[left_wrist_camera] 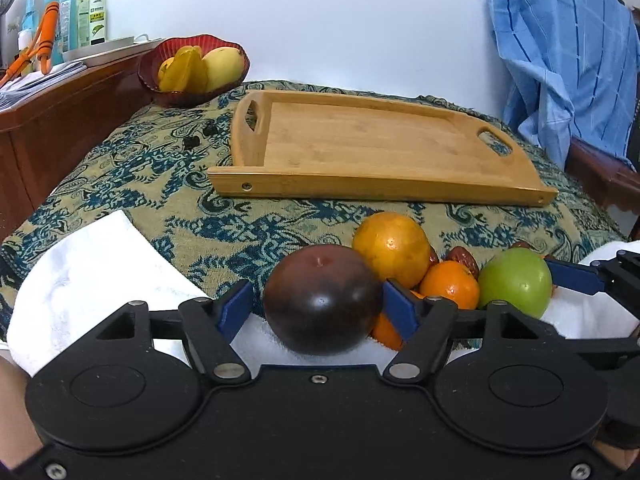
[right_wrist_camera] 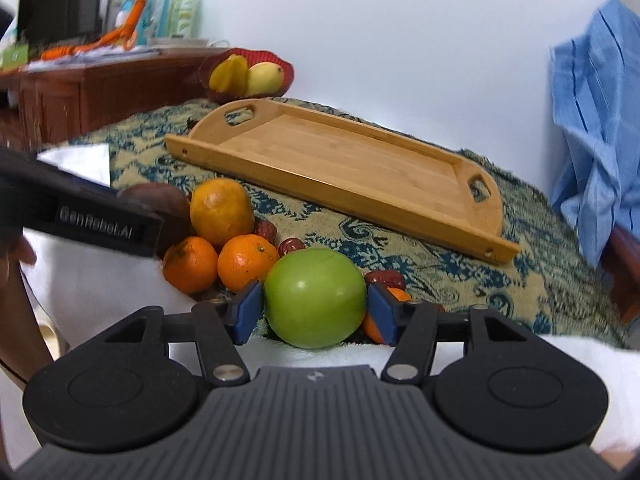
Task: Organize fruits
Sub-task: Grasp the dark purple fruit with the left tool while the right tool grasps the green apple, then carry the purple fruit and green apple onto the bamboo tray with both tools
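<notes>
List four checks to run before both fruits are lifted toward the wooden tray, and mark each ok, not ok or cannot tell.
1. Left hand-held gripper has its pads against the dark fruit: ok.
2. Right hand-held gripper has its pads against the green fruit: ok.
3. Wooden tray has bare floor to receive fruit: ok.
4. Neighbouring oranges stay put when the fruits rise: cannot tell.

At the upper left of your frame, bottles (left_wrist_camera: 68, 16) stand on a wooden cabinet (left_wrist_camera: 60, 108). A blue striped cloth (left_wrist_camera: 568, 60) hangs at the upper right. A patterned cover (left_wrist_camera: 140, 184) spreads across the bench, a white towel (left_wrist_camera: 88, 264) at lower left.
</notes>
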Action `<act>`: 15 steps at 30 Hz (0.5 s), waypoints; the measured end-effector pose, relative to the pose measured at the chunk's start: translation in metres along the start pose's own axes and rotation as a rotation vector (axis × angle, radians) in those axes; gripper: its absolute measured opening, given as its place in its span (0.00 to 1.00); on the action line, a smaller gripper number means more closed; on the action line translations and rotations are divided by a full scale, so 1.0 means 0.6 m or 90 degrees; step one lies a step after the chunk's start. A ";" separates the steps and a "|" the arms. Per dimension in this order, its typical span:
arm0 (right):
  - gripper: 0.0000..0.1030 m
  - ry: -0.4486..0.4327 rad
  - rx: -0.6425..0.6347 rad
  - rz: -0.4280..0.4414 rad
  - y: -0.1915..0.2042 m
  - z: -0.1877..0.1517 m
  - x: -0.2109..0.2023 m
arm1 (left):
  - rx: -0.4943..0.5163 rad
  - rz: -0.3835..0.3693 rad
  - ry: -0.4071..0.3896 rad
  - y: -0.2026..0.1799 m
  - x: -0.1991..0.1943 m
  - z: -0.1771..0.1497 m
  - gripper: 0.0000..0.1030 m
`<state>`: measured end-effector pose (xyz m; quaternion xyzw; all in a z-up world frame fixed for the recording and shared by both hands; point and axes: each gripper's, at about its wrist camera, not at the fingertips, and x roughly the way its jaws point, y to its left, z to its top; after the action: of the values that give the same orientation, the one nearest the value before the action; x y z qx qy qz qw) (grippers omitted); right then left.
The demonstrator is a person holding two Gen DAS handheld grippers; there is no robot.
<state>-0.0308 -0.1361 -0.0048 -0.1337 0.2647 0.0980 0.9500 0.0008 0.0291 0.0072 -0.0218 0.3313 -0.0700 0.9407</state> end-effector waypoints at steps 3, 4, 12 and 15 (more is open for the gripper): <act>0.61 -0.008 -0.026 -0.008 0.004 -0.003 0.005 | -0.012 -0.006 -0.006 0.004 0.002 -0.003 0.68; 0.61 -0.011 -0.034 -0.010 0.006 -0.004 0.006 | -0.014 -0.014 -0.012 0.005 0.001 -0.005 0.61; 0.59 -0.036 0.024 0.003 -0.009 -0.006 -0.009 | -0.004 -0.002 -0.031 -0.005 -0.007 -0.005 0.58; 0.59 -0.051 0.056 0.005 -0.019 -0.002 -0.020 | -0.007 0.000 -0.042 -0.007 -0.014 -0.001 0.58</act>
<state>-0.0385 -0.1489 0.0027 -0.0871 0.2307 0.0953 0.9644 -0.0066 0.0263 0.0119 -0.0294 0.3008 -0.0673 0.9508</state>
